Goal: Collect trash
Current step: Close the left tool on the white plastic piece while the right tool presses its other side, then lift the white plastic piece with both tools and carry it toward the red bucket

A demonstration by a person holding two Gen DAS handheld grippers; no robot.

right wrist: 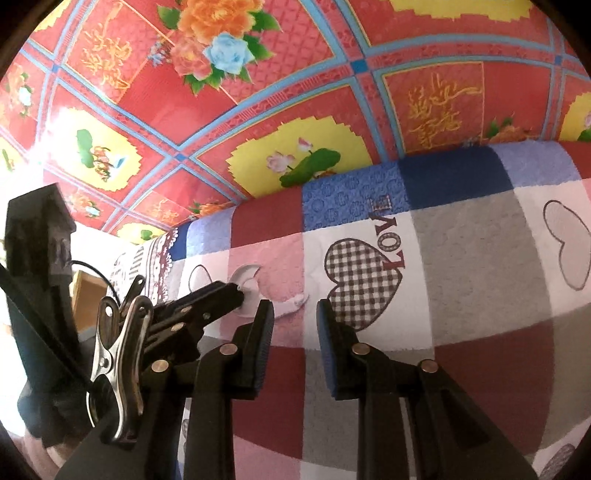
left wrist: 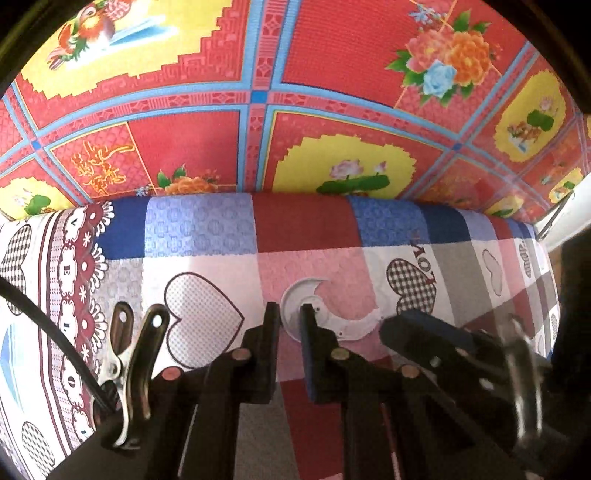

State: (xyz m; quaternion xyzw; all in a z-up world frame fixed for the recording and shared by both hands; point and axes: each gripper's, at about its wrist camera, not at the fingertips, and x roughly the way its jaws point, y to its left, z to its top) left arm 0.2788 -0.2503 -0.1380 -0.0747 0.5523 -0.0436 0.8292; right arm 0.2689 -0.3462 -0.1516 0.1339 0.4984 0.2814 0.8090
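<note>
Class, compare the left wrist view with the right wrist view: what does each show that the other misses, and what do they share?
Left wrist only: the left gripper from behind, its jaws closed on the white plastic scrap, and a duck print on the floor covering.
Right wrist only: the right gripper, empty, and a wooden box at left.
Both: the scrap and the patchwork cloth.

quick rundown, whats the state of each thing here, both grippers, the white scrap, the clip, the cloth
left gripper: shut on the white scrap's rim
right gripper: open, nothing between its fingers, beside the scrap
white scrap: broken, crescent-shaped flat piece, lying on the patchwork cloth
patchwork cloth: spread flat over the surface
metal clip: clamped on the left gripper's body by a black cable
</note>
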